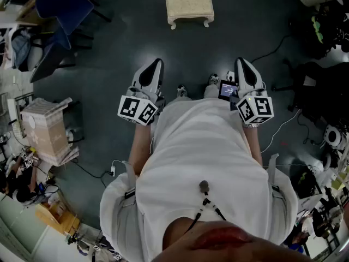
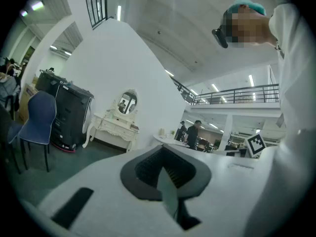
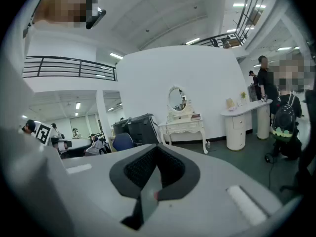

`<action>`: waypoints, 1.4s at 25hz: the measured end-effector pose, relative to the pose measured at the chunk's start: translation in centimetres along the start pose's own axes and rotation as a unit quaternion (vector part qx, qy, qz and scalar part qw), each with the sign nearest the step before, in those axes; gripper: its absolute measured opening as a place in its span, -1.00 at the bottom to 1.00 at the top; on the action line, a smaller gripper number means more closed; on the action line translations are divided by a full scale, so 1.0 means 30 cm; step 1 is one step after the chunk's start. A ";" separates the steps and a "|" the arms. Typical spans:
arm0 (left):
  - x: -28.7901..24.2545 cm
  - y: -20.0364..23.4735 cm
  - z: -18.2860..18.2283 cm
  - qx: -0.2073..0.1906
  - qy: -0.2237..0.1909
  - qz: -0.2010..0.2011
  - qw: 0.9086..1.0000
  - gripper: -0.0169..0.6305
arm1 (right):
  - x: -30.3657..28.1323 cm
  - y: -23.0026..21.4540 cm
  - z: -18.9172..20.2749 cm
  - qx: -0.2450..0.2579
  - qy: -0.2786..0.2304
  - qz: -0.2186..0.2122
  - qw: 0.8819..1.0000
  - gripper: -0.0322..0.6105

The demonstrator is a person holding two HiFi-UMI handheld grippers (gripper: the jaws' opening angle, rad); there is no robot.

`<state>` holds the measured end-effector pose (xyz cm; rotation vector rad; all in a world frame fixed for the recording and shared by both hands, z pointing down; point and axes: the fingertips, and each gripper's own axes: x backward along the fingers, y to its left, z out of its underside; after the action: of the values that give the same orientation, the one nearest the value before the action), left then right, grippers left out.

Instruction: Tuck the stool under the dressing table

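A cream cushioned stool (image 1: pixel 189 6) on white carved legs stands on the dark floor ahead of me, well beyond both grippers. The white dressing table with an oval mirror shows far off against a white wall in the left gripper view (image 2: pixel 116 126) and the right gripper view (image 3: pixel 184 124). My left gripper (image 1: pixel 154 66) and right gripper (image 1: pixel 241 64) are held side by side in front of my body, both shut with nothing between the jaws. Their jaws touch in each gripper view (image 2: pixel 165 174) (image 3: pixel 154 174).
A blue chair (image 1: pixel 61 7) and cluttered desks line the left. A cardboard box (image 1: pixel 46 129) sits at left. Cables (image 1: pixel 278 130) and dark equipment (image 1: pixel 322 86) lie on the right. A black cabinet (image 2: pixel 71 115) stands left of the dressing table, a round white counter (image 3: pixel 244 117) to its right.
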<state>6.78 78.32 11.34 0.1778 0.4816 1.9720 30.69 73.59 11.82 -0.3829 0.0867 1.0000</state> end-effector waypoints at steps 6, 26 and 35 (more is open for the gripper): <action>0.074 0.054 0.012 -0.004 0.013 0.019 1.000 -0.92 | -0.001 0.141 0.043 0.009 0.000 0.004 1.000 -0.88; -0.018 -0.289 0.164 -0.004 0.016 -0.042 0.999 -0.92 | 0.107 -0.153 0.032 0.012 0.023 -0.052 0.998 -0.88; -0.083 -0.348 0.199 0.012 -0.014 -0.090 0.996 -0.92 | 0.163 -0.347 -0.038 -0.036 -0.017 -0.060 0.997 -0.88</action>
<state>18.58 81.47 12.72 0.1702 0.4868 1.7863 42.12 72.12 12.43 -0.4319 -0.0023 0.8913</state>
